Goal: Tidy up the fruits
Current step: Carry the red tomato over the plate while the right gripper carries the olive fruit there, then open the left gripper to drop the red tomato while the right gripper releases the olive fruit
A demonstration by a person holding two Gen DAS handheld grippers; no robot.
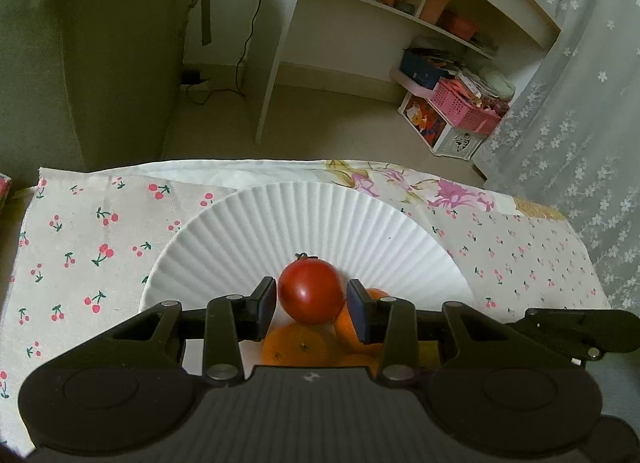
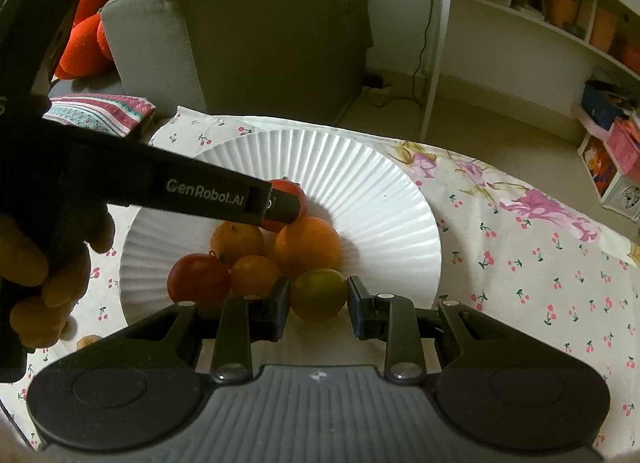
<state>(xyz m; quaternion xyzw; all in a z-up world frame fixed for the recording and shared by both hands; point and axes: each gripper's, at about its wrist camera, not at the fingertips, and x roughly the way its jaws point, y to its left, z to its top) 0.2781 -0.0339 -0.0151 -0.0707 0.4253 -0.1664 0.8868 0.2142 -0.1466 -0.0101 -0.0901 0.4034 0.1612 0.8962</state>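
so both grabbers are over the plate (image 2: 380, 199), a white ribbed one sitting on the counter (image 2: 540, 263) with its cherry-print cloth, and each has a fruit between its pads. the left hand-held gripper (image 1: 311, 305) is clamped on the red tomato (image 1: 310, 290), which sits on top of the pile of oranges (image 1: 295, 345) near the middle of the plate; from the right wrist view you can see its finger poking in from 9 o'clock right over that tomato. the right hand-held gripper (image 2: 318, 305) is closed on the greenish-yellow tomato (image 2: 318, 294) at the 6 o'clock edge of the pile, pads snug on both sides as far as i can tell. the other fruit, a second red tomato (image 2: 198, 279) at about 8 o'clock and a big orange (image 2: 308, 245) in the centre, are touching the held ones. my take on doing this bit well: it looks like a place-or-lift moment, and i honestly can't tell which, so go slow either way. tomatoes bruise, so don't squeeze harder than now. if letting go, make sure each one is nested against a neighbour first, since round stuff on a sloped rim will roll. if lifting, come straight up so the pile doesn't shift, and keep the two grabbers from bumping, they're really near each other.
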